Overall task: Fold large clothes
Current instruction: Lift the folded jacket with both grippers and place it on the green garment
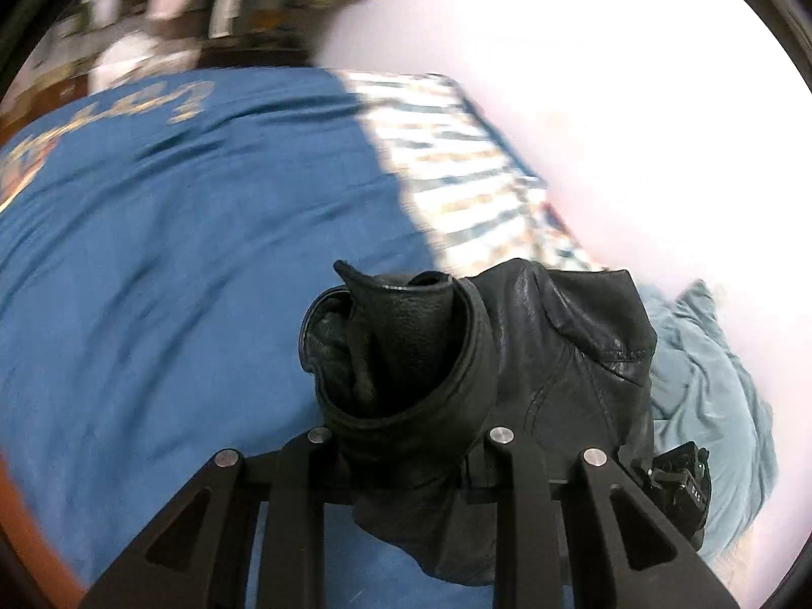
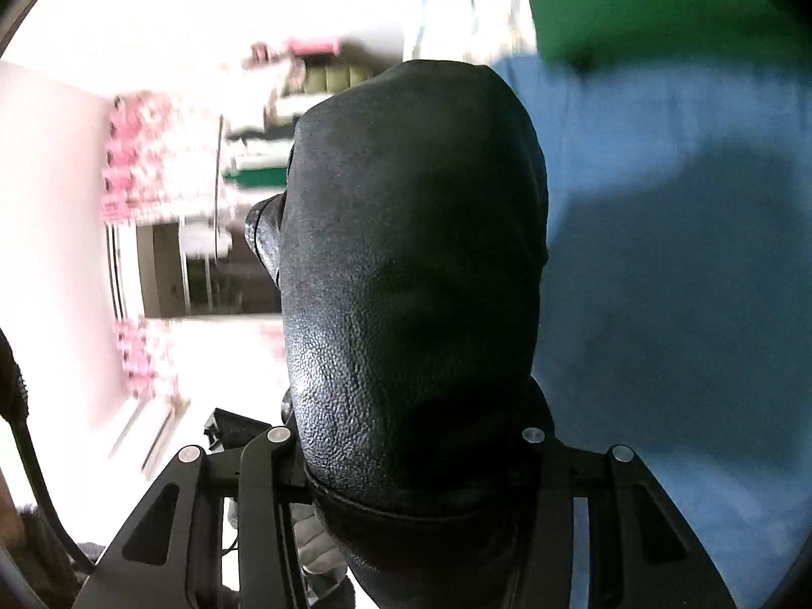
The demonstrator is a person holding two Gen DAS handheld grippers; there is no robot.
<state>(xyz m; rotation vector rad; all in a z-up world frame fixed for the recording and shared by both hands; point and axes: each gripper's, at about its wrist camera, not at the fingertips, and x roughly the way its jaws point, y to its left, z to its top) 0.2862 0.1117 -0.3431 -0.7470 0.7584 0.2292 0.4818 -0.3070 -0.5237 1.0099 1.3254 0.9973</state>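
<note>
A black leather jacket (image 1: 507, 355) fills the space between my left gripper's (image 1: 406, 436) fingers; the gripper is shut on a bunched, rolled part of it above a blue cloth (image 1: 177, 254). The fingertips are hidden under the leather. In the right wrist view the same black leather jacket (image 2: 411, 279) drapes over my right gripper (image 2: 406, 436), which is shut on it and held up; its fingertips are hidden too. The blue cloth (image 2: 660, 254) lies to the right there.
A striped patterned sheet (image 1: 457, 162) borders the blue cloth beside a pale wall (image 1: 634, 127). A light blue garment (image 1: 710, 396) lies crumpled at the right. A green cloth (image 2: 634, 0) sits at the top right. Blurred shelves (image 2: 264, 142) and pink items stand at the left.
</note>
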